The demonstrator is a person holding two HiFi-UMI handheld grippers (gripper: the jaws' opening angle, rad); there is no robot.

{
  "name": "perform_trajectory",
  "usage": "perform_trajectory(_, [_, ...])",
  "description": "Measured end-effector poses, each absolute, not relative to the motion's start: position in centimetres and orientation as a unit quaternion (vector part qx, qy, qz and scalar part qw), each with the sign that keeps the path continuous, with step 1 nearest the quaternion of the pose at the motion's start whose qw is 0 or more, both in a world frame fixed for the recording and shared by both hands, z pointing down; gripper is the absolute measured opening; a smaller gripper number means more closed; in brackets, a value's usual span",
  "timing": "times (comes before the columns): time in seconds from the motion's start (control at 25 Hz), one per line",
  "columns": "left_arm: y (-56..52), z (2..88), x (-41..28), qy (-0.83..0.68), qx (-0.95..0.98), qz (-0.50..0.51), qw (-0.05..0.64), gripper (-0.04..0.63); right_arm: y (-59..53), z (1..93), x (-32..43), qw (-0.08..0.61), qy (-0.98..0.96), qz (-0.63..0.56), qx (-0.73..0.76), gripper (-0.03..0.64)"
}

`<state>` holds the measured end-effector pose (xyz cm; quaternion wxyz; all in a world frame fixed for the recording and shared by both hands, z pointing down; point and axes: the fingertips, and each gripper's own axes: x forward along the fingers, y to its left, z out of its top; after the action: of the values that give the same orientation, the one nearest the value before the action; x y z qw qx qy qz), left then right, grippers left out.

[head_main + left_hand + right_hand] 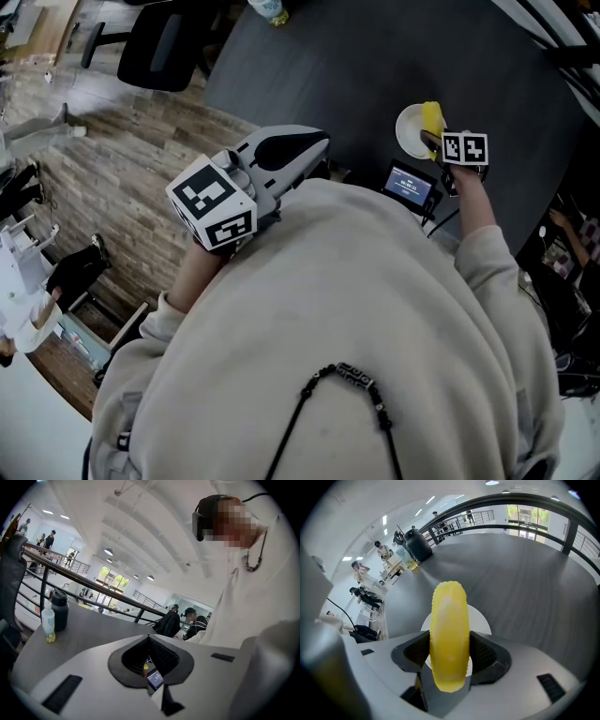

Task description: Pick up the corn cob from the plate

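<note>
corn cob [449, 634] clamped btwn right tongs [450, 657], over plate [482, 620]

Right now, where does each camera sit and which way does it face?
Head view: on the person's head, facing steeply down over the cream sweatshirt at the dark grey table; left gripper and right gripper show.
Left gripper view: on the left gripper, facing across the table; its closed jaws and the person's sweatshirt show.
Right gripper view: on the right gripper, facing down at the table; its jaws clamp the yellow corn cob over the round white plate.
Shared: head and right gripper views both show cob and plate.
</note>
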<state>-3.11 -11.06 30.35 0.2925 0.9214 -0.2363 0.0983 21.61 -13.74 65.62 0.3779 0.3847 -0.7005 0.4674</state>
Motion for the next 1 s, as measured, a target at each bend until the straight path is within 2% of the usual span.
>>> perform_trajectory(1.0, [-14.5, 33.2, 2.8, -0.089, 0.953, 0.118, 0.263, 0.006, -8.7, 65.8, 28.0, 0.263, -0.646, 0.513, 0.500, 0.261])
